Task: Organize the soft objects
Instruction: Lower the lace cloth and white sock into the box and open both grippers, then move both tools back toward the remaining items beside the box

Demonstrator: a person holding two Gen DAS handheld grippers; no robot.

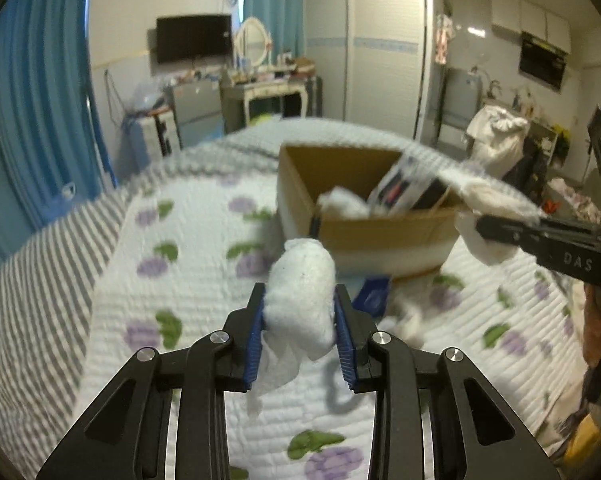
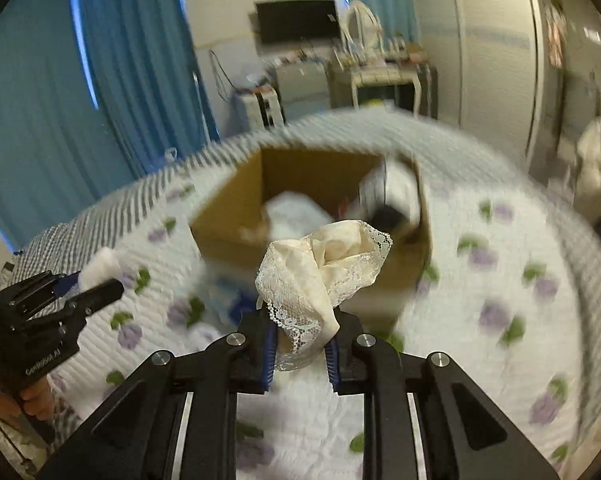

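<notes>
Floral quilted bed (image 1: 204,248), cardboard box (image 1: 380,232) on it

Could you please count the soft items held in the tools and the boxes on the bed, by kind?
Fluffy white cloth bundle, in the left tool: 1
Cream lace-trimmed fabric piece, in the right tool: 1
Open brown cardboard box: 1
Total: 3

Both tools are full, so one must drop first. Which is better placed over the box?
Right, probably: its lace cloth is at the box rim, while the left tool's white sock is short of it.
</notes>
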